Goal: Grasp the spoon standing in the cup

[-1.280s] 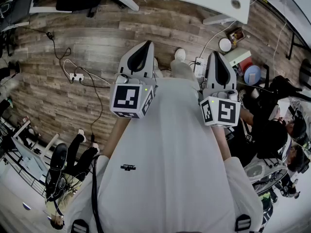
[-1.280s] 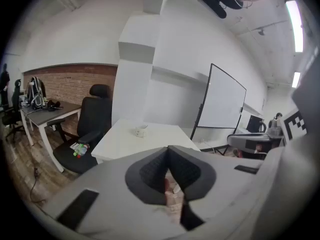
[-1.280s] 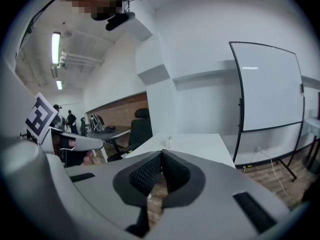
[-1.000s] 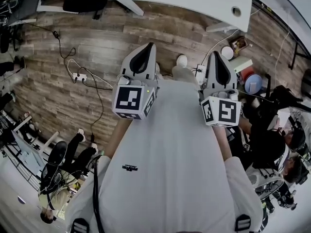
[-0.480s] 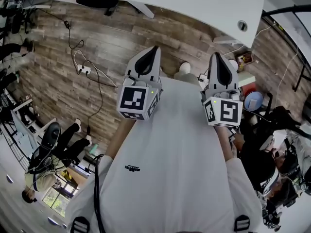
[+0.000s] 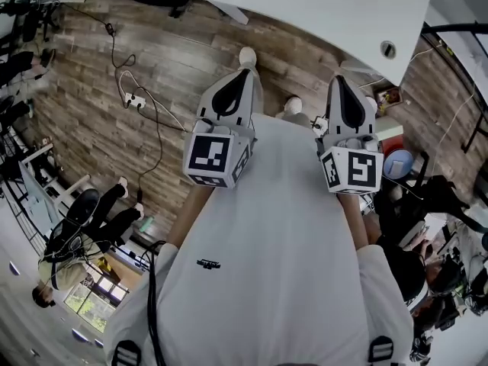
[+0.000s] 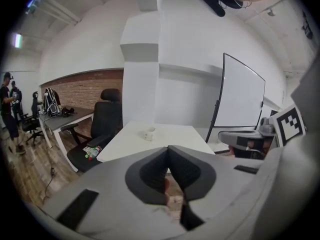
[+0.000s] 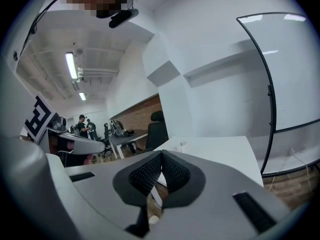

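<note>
A small white cup [image 7: 149,133] stands far off on a white table [image 7: 175,134]; whether a spoon is in it is too small to tell. The same cup [image 8: 183,144] shows as a speck on the table [image 8: 220,151] in the right gripper view. In the head view the table's edge [image 6: 320,6] lies ahead, and the cup is out of sight. My left gripper [image 6: 241,73] and right gripper [image 6: 340,81] are held side by side in front of my chest, above the floor. Both are shut with nothing between the jaws [image 7: 168,148] [image 8: 161,153].
A black office chair [image 7: 105,121] stands at the table's left side and a whiteboard [image 7: 242,96] behind it on the right. Cables and a power strip [image 6: 134,98] lie on the wood floor. People are at desks on the left [image 7: 9,106] and beside me [image 6: 84,242].
The view has swung forward, so more of the white table shows at the top. Both grippers have risen slightly towards it and stay shut.
</note>
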A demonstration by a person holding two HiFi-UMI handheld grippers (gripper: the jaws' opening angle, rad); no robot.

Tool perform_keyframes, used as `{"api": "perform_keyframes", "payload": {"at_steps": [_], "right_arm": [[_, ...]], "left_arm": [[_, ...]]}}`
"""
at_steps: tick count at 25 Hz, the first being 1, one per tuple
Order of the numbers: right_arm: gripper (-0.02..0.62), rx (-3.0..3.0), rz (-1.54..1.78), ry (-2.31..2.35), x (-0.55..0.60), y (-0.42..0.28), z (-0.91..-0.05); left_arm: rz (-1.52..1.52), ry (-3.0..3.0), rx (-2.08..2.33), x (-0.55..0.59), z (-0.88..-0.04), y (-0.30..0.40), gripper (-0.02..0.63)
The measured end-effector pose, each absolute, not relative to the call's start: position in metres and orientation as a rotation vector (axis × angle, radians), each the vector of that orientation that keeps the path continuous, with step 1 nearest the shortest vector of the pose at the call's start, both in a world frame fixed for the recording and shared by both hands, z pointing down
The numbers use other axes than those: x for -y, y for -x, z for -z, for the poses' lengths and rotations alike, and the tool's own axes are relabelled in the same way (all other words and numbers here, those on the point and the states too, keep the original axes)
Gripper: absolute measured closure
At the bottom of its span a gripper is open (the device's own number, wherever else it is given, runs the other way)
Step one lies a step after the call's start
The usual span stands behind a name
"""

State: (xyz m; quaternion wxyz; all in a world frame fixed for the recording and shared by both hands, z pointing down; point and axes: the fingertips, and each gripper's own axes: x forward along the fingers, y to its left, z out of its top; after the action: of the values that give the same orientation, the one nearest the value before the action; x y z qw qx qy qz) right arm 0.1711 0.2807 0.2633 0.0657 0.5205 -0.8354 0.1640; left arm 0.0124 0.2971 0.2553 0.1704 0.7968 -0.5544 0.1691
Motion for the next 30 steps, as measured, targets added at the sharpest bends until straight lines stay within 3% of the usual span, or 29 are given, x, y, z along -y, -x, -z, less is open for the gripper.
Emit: {"api": "perform_keyframes", "payload": {"at_steps": [21, 30], "right_arm": [[0.594, 2.191, -0.536, -1.851, -0.038, -0.044, -0.269], [0.594, 2.093, -0.528, -1.923, 0.008, -0.049, -0.276]], "left_arm": [[-0.444, -2.416, 1.249, -0.005, -0.262, 0.125, 0.597], [-0.466, -2.462, 1.111, 0.053, -0.275, 0.11, 0.597]]}}
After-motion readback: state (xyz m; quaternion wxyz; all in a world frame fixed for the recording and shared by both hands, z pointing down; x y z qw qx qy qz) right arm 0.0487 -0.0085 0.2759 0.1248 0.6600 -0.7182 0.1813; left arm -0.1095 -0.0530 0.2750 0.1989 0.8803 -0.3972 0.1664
